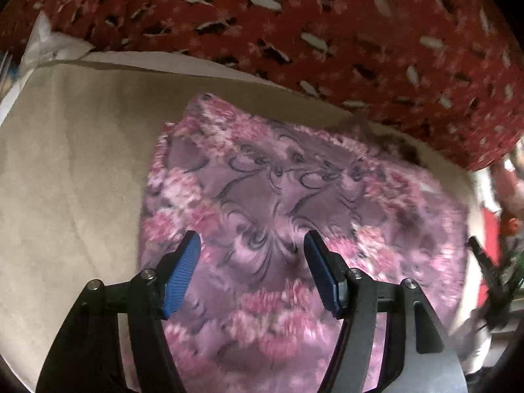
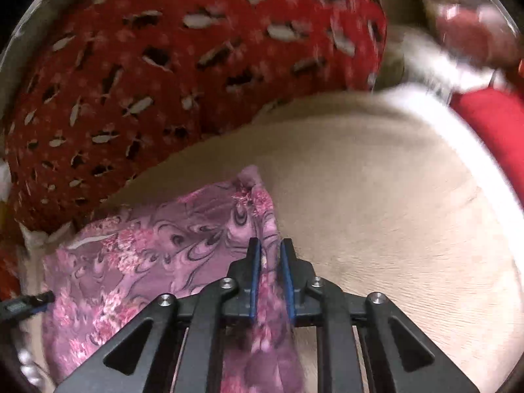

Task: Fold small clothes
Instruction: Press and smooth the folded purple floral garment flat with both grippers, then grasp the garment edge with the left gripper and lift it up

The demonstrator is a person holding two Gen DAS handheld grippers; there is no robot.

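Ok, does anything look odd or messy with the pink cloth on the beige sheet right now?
Only a little: the pink floral cloth has its right edge bunched into a ridge between the right tool, not flat. The left tool hangs open above it. No damage shows.

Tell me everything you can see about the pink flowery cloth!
The cloth is soft, thin-looking fabric, purple-pink with pink flowers and dark swirls. It lies mostly flat on a beige surface, beside a red patterned fabric. The right gripper pinches one bunched edge. The left gripper hangs open over it.
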